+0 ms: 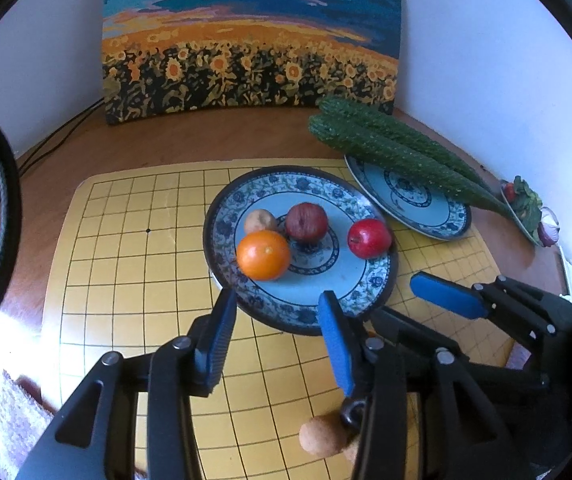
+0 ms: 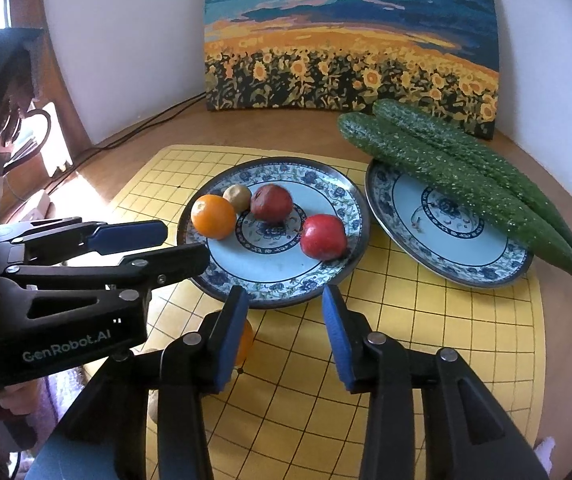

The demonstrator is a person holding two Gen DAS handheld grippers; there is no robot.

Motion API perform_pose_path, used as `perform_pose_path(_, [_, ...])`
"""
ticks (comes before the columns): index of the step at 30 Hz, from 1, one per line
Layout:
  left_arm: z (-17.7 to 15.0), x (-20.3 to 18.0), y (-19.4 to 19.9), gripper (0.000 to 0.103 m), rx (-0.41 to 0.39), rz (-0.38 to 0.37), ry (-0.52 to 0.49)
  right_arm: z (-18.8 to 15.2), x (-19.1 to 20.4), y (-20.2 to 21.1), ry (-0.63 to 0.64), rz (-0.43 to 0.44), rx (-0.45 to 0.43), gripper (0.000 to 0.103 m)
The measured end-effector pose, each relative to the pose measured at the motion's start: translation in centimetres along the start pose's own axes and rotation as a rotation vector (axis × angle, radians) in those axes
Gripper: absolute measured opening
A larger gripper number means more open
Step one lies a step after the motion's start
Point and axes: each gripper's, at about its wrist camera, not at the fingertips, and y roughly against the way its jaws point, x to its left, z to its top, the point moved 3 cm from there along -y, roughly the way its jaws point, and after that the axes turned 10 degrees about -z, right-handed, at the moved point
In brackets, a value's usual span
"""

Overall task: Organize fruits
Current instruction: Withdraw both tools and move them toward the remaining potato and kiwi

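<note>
Brown worktop (image 2: 286,132) against white wall, sunflower painting (image 2: 350,36) propped at back, cables (image 2: 145,124) trailing left. Yellow grid mat (image 2: 426,340) under two blue-patterned plates. Near plate (image 2: 281,284) holding orange (image 2: 213,216), small brownish fruit (image 2: 237,197), dark red fruit (image 2: 271,203), red apple (image 2: 323,237). Far plate (image 2: 438,256) touching its right rim, two cucumbers (image 2: 458,176) lying across. Left tongs (image 1: 273,312) apart, empty, just before near plate's front rim. Right tongs (image 2: 283,308) apart, empty, same rim. Another orange (image 2: 244,342) and tan fruit (image 1: 322,436) on mat beneath tongs. Bare mat left and front.
</note>
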Motion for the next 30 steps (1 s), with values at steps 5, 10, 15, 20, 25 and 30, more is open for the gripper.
perform_pose_path(5, [-0.5, 0.0, 0.7, 0.045, 0.0, 0.001, 0.011, -0.3, -0.3, 0.8, -0.016, -0.004, -0.005, 0.041])
perform_pose_path(10, [-1.3, -0.1, 1.5, 0.045, 0.001, -0.005, 0.018, -0.6, -0.6, 1.6, -0.037, -0.006, -0.009, 0.041])
perform_pose_path(15, [-2.0, -0.3, 2.2, 0.045, -0.004, -0.015, 0.029, -1.4, -0.8, 2.5, -0.051, -0.006, -0.013, 0.041])
perform_pose_path(20, [-2.8, -0.6, 2.8, 0.045, -0.003, -0.02, 0.033, -2.3, -1.1, 3.3, -0.069, -0.011, -0.013, 0.041])
perform_pose_path(25, [-4.0, -0.9, 3.0, 0.046, 0.01, -0.027, 0.036, -3.3, -1.2, 3.8, -0.087, -0.013, -0.011, 0.041])
perform_pose_path(30, [-5.1, -1.2, 2.9, 0.046, 0.026, -0.032, 0.043, -4.3, -1.4, 4.1, -0.097, -0.011, -0.005, 0.041])
